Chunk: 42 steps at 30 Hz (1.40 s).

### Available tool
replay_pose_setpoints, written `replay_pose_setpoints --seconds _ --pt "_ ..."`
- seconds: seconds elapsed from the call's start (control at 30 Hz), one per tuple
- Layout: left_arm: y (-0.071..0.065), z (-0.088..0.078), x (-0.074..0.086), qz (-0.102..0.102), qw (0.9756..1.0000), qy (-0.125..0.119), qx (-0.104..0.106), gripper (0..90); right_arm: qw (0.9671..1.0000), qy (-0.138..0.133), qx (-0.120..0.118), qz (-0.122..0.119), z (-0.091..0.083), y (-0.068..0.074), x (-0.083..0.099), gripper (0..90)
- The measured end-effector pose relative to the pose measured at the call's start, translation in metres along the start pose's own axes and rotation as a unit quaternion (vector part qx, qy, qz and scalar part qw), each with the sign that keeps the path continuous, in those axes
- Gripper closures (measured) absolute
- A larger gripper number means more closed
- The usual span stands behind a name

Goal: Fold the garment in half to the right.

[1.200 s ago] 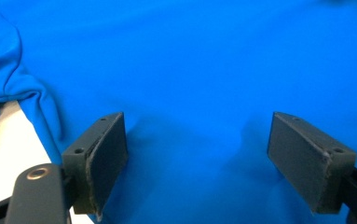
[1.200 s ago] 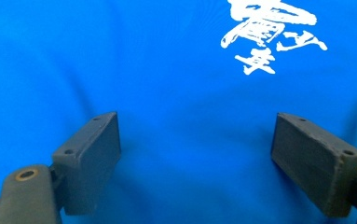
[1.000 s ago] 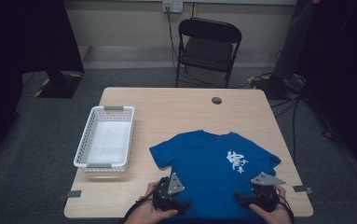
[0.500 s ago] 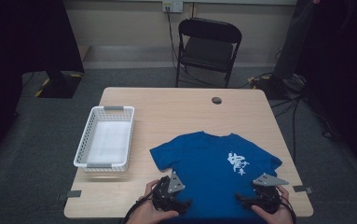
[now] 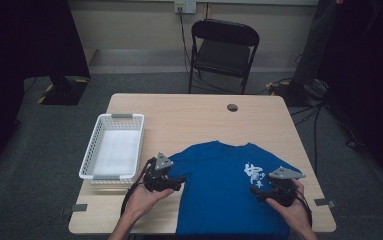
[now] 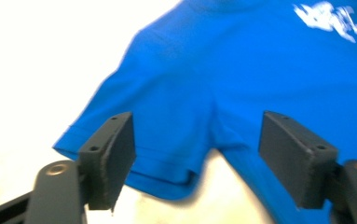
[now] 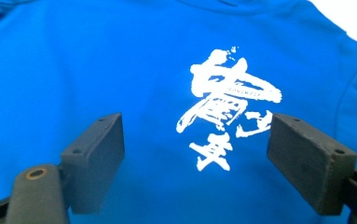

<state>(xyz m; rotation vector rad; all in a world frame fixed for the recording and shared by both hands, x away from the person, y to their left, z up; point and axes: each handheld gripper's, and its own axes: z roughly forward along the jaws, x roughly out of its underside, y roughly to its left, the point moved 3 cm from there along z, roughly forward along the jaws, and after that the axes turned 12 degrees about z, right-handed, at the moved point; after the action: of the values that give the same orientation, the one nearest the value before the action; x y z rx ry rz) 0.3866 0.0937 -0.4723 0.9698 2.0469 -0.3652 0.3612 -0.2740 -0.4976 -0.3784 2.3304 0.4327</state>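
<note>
A blue T-shirt (image 5: 219, 185) with a white brush-style print (image 5: 254, 175) lies flat near the table's front edge, its hem hanging over that edge. My left gripper (image 5: 175, 181) hovers at the shirt's left sleeve (image 6: 134, 140), jaws wide apart and nothing between them. My right gripper (image 5: 259, 192) hangs over the right side of the shirt, just beside the white print (image 7: 227, 102), jaws also spread with only cloth (image 7: 73, 70) beneath them.
A white mesh basket (image 5: 91, 155) stands at the table's left side. A small dark round object (image 5: 232, 107) lies near the far edge. A black folding chair (image 5: 221, 50) stands behind the wooden table (image 5: 189, 115).
Both grippers have moved forward from the front edge onto the shirt, the left toward the sleeve, the right toward the print. The shirt has not shifted.
</note>
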Motion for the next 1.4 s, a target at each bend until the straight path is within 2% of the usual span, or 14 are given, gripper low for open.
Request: replay_pose_setpoints --seconds 0.17,0.33,0.53,0.63,0.67,0.73,0.77,0.87,0.97,1.07,1.13,1.2,1.33,1.4 --pt "0.008 0.003 0.007 -0.026 0.9996 -0.005 -0.009 35.7 0.9998 0.009 0.013 -0.007 0.007 -0.002 0.008 18.5" --pt "0.015 0.007 0.019 -0.048 0.9987 0.011 -0.016 41.9 0.9998 0.007 0.018 -0.007 0.006 -0.001 0.010 18.4" --pt "0.019 0.012 0.022 -0.052 0.9982 0.017 -0.024 45.7 0.9998 0.007 0.018 -0.006 0.006 -0.001 0.010 18.3" --pt "0.018 0.015 0.023 -0.039 0.9986 0.024 -0.026 45.7 0.9998 0.007 0.018 -0.006 0.006 -0.001 0.010 18.3" --pt "0.018 0.015 0.023 -0.040 0.9984 0.025 -0.033 45.0 0.9998 0.007 0.018 -0.006 0.006 -0.001 0.010 18.3" --pt "0.018 0.016 0.024 -0.041 0.9985 0.023 -0.026 43.9 0.9998 0.007 0.018 -0.006 0.006 -0.001 0.010 18.3" --pt "0.018 0.016 0.024 -0.037 0.9984 0.027 -0.032 42.9 0.9998 0.007 0.018 -0.006 0.006 -0.001 0.010 18.3" --pt "0.017 0.019 0.028 -0.032 0.9985 0.036 -0.027 41.7 0.9998 0.006 0.018 -0.006 0.006 -0.001 0.010 18.3" --pt "0.017 0.020 0.030 -0.036 0.9984 0.036 -0.025 39.4 0.9998 0.007 0.018 -0.006 0.006 -0.001 0.010 18.3" --pt "0.017 0.021 0.031 -0.028 0.9982 0.039 -0.035 39.4 0.9998 0.006 0.018 -0.006 0.006 -0.001 0.010 18.3" --pt "0.015 0.020 0.031 -0.012 0.9983 0.042 -0.039 39.5 0.9998 0.006 0.018 -0.006 0.006 -0.001 0.010 18.3" --pt "0.016 0.020 0.031 -0.017 0.9982 0.040 -0.042 41.3 0.9998 0.006 0.018 -0.006 0.006 -0.001 0.010 18.2" --pt "0.019 0.019 0.033 -0.020 0.9983 0.032 -0.044 56.3 0.9998 0.006 0.018 -0.006 0.006 -0.001 0.010 18.2" --pt "0.019 0.019 0.033 -0.019 0.9984 0.030 -0.043 58.2 0.9998 0.006 0.019 -0.005 0.006 -0.001 0.010 18.2"
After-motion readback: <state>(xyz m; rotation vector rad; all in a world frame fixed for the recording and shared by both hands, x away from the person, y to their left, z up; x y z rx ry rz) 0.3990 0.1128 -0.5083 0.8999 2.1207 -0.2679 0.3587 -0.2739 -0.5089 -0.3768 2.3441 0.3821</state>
